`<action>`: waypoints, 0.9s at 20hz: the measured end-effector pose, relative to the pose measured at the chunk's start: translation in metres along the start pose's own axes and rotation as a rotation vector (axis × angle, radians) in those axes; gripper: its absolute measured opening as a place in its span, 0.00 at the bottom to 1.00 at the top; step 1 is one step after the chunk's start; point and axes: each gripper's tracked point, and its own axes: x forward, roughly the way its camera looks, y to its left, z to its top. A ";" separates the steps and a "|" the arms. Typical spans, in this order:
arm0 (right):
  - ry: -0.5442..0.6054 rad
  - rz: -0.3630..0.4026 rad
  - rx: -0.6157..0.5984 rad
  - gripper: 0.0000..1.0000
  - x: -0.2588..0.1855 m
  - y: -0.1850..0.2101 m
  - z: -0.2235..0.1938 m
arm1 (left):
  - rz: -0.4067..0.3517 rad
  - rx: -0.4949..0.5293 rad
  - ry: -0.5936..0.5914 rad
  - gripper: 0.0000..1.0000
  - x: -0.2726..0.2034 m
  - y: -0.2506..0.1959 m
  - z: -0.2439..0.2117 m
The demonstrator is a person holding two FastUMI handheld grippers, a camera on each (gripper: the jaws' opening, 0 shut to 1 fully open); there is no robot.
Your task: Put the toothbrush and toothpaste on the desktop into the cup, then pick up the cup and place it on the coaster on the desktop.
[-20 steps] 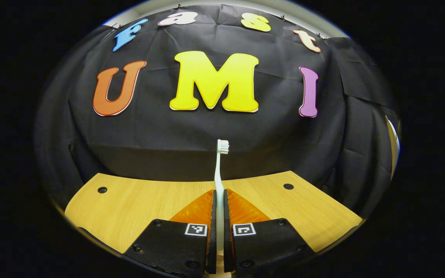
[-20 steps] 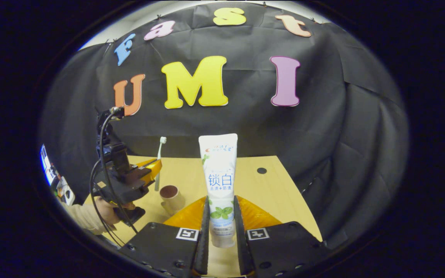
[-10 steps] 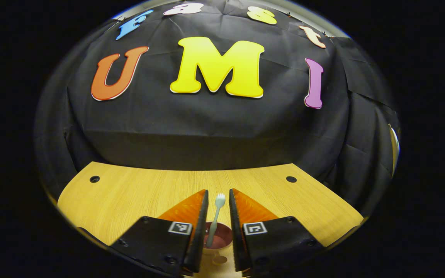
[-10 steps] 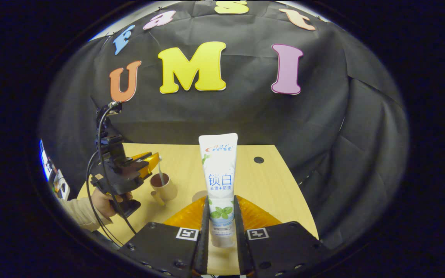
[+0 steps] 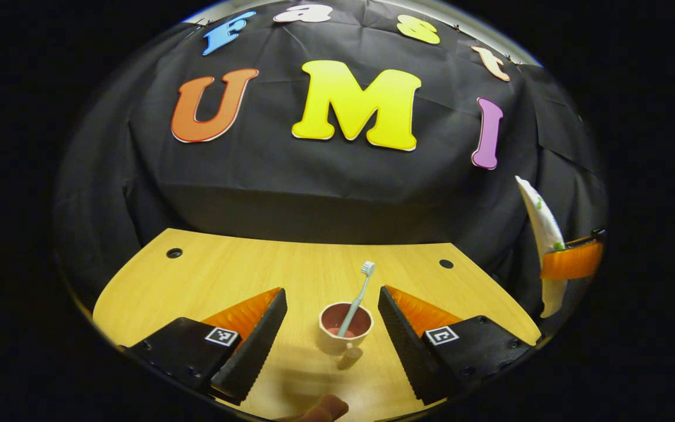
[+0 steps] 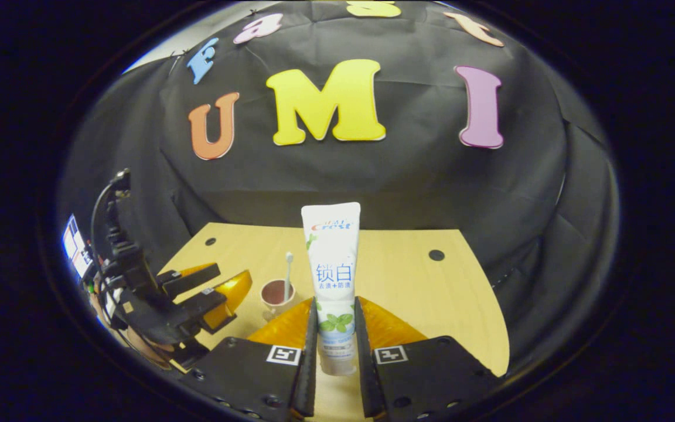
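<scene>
The toothbrush stands in the cup, handle down and leaning, its bristle head above the rim. The cup sits on the wooden desktop, handle toward the near edge. In the left gripper view, the left gripper hangs over the desktop with its jaws spread wide, one finger on each side of the cup and touching neither it nor the brush.

The right gripper is clamped narrowly on the toothpaste, both fingers pressing the tube's lower part, so that it stands upright with the cap end down. The tube is white with green mint leaves near the bottom, a small red and blue brand logo at the top, and large blue Chinese characters across the middle; the finer print below is too small to read.

In the right gripper view, the cup with the brush stands just left of the held tube, and the left gripper is nearby, a little left of the cup.

In the left gripper view, the toothpaste appears at the far right edge, held above the desktop.
</scene>
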 end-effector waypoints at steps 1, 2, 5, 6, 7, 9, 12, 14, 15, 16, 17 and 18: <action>-0.001 0.025 -0.009 0.31 0.007 0.010 0.003 | 0.019 0.001 -0.003 1.00 -0.011 0.009 0.001; -0.003 0.057 -0.020 0.31 0.017 0.023 0.008 | 0.045 0.002 -0.010 0.99 -0.022 0.018 0.004; -0.017 0.130 -0.042 0.31 0.044 0.053 0.020 | 0.109 -0.001 -0.028 0.99 -0.054 0.039 0.010; -0.025 0.140 -0.051 0.31 0.054 0.062 0.025 | 0.135 -0.001 -0.044 1.00 -0.064 0.045 0.016; -0.029 0.153 -0.066 0.31 0.063 0.068 0.026 | 0.158 -0.004 -0.054 0.99 -0.074 0.049 0.017; -0.028 0.194 -0.087 0.32 0.082 0.085 0.024 | 0.197 -0.021 -0.054 0.99 -0.093 0.054 0.018; -0.032 0.239 -0.114 0.33 0.107 0.103 0.017 | 0.238 -0.041 -0.036 0.99 -0.113 0.051 0.012; -0.050 0.250 -0.132 0.32 0.122 0.108 0.013 | 0.251 -0.043 -0.062 0.99 -0.122 0.045 0.015; -0.064 0.247 -0.137 0.34 0.128 0.109 0.012 | 0.261 -0.034 -0.089 0.99 -0.127 0.042 0.020; -0.064 0.252 -0.144 0.34 0.135 0.111 0.010 | 0.277 -0.024 -0.114 0.99 -0.130 0.041 0.023; -0.064 0.255 -0.149 0.34 0.141 0.113 0.004 | 0.285 -0.012 -0.127 1.00 -0.133 0.040 0.024; -0.055 0.260 -0.148 0.34 0.147 0.114 0.000 | 0.296 0.000 -0.132 0.99 -0.132 0.039 0.022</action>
